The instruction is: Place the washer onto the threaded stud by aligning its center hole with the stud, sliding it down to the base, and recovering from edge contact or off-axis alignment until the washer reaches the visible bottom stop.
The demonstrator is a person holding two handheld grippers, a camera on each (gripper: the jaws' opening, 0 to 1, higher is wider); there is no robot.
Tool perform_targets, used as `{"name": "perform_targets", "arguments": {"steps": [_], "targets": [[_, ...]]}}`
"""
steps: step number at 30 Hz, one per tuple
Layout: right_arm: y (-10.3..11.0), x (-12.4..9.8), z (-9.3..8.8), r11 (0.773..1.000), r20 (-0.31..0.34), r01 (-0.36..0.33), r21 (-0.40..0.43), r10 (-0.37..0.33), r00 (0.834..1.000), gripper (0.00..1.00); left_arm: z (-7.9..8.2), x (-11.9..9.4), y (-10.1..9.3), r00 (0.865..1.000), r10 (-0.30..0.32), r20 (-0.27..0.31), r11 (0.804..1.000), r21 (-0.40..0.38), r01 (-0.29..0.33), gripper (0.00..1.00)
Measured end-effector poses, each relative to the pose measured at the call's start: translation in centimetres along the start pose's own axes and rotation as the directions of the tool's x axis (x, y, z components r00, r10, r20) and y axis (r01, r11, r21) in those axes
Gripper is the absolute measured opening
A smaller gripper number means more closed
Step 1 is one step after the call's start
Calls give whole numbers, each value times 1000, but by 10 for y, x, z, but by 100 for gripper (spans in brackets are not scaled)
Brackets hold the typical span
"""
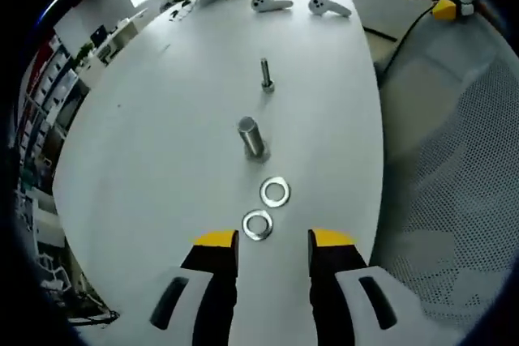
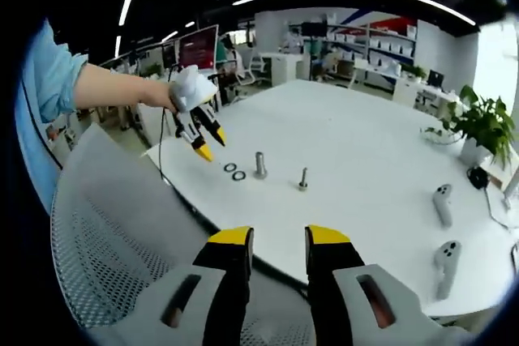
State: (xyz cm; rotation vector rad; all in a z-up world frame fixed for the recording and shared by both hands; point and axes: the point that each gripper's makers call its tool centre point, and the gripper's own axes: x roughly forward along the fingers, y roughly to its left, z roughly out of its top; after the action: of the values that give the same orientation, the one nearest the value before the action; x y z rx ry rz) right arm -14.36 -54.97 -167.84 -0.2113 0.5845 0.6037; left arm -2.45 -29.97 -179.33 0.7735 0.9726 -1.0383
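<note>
1. Two washers are lying flat on the white surface (image 1: 146, 143): the nearer washer (image 1: 257, 224) is sitting just ahead of the left gripper (image 1: 273, 238), and the second washer (image 1: 275, 192) is resting just beside it, toward the cylinder.
2. Beyond them a stubby metal cylinder (image 1: 251, 137) is standing upright, and farther on the thin threaded stud (image 1: 265, 74) is standing apart, with nothing on it.
3. I judge the task as barely begun: no washer is lifted yet, so picking, aligning and sliding down are all left.
4. The left gripper's jaws are spread wide and holding nothing, hovering over the washers.
5. The right gripper (image 2: 278, 237) is hanging back off the surface's edge over a mesh chair (image 2: 105, 241), jaws parted and empty.
6. The right gripper view is showing a person's arm (image 2: 113, 87) carrying the left gripper; the left gripper view is giving the washers' holes clearly.
</note>
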Motion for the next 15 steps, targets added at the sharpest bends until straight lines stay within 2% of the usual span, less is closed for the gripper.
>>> {"name": "perform_targets", "arguments": {"steps": [3, 5, 8, 10, 15], "targets": [[-2, 2, -4, 999, -33, 21, -24, -22, 999, 27, -13, 16, 2, 997, -35, -75, 999, 10, 36, 31], [-4, 3, -4, 999, -33, 32, -37, -33, 999, 27, -21, 24, 4, 992, -51, -119, 998, 41, 56, 26], [-8, 4, -7, 998, -43, 42, -37, -44, 998, 27, -24, 35, 11, 989, -44, -142, 998, 31, 48, 26], [-10, 4, -9, 999, -52, 44, -25, -46, 998, 26, -20, 39, 10, 991, -60, -121, 998, 9, 62, 27], [-10, 4, -8, 999, -48, 45, -25, -47, 998, 26, -22, 49, 4, 984, -72, -166, 995, 62, 83, 28]]}}
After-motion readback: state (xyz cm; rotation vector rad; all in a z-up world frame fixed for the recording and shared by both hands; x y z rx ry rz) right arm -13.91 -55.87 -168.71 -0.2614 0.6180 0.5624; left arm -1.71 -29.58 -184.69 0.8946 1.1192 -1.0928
